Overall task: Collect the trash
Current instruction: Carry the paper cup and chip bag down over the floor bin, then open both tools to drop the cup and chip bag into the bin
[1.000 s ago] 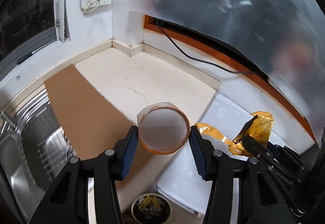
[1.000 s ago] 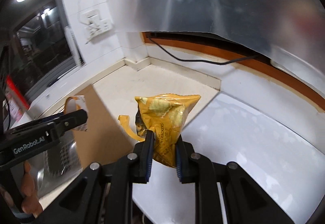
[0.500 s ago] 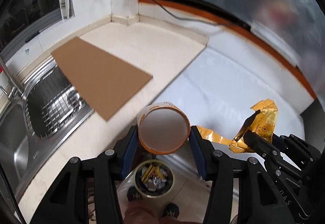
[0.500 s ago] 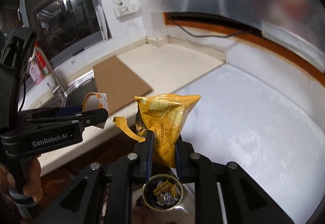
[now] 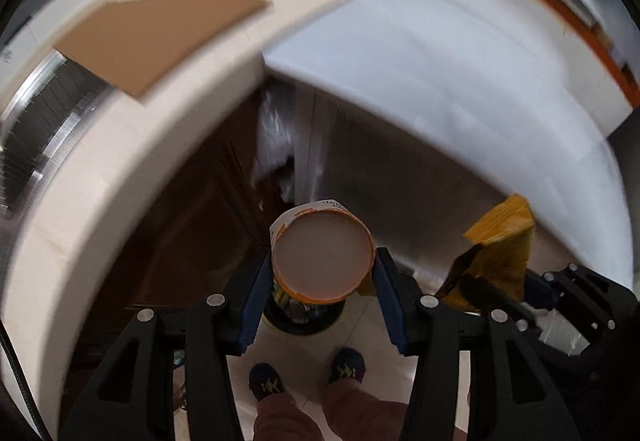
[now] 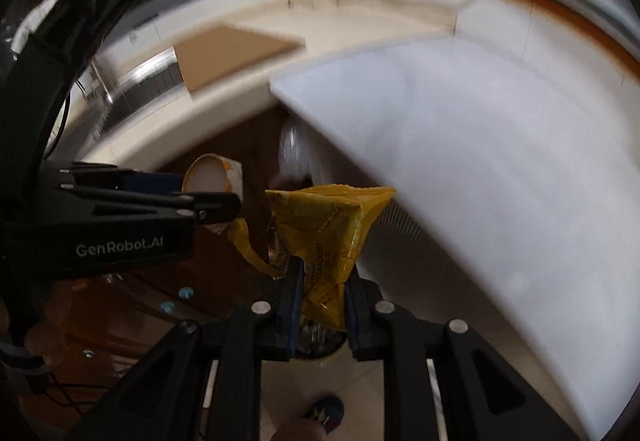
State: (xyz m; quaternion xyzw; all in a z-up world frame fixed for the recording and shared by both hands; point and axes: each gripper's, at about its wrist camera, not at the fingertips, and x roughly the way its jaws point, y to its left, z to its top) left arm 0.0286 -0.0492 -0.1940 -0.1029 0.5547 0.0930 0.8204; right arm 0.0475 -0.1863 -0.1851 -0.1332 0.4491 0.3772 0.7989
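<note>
My left gripper [image 5: 323, 277] is shut on a round paper cup [image 5: 322, 255] with an orange rim, held over the floor. Directly below it a trash bin [image 5: 303, 317] with wrappers inside stands on the tiled floor. My right gripper [image 6: 318, 295] is shut on a yellow cracker wrapper [image 6: 328, 237], also above the bin [image 6: 320, 341]. The wrapper shows at the right of the left wrist view [image 5: 500, 241]. The cup [image 6: 214, 177] and the left gripper [image 6: 216, 207] show at the left of the right wrist view.
A cream countertop [image 5: 132, 177] with a brown cardboard sheet [image 5: 148, 37] and a steel sink [image 5: 36, 133] curves on the left. A white appliance top [image 5: 460, 89] lies on the right. Dark cabinet doors [image 5: 180, 233] are below. The person's shoes [image 5: 266, 381] stand on the floor.
Both grippers have pulled back off the counter and tilted down, with the cup and wrapper still held. They now hang above the trash bin on the floor.
</note>
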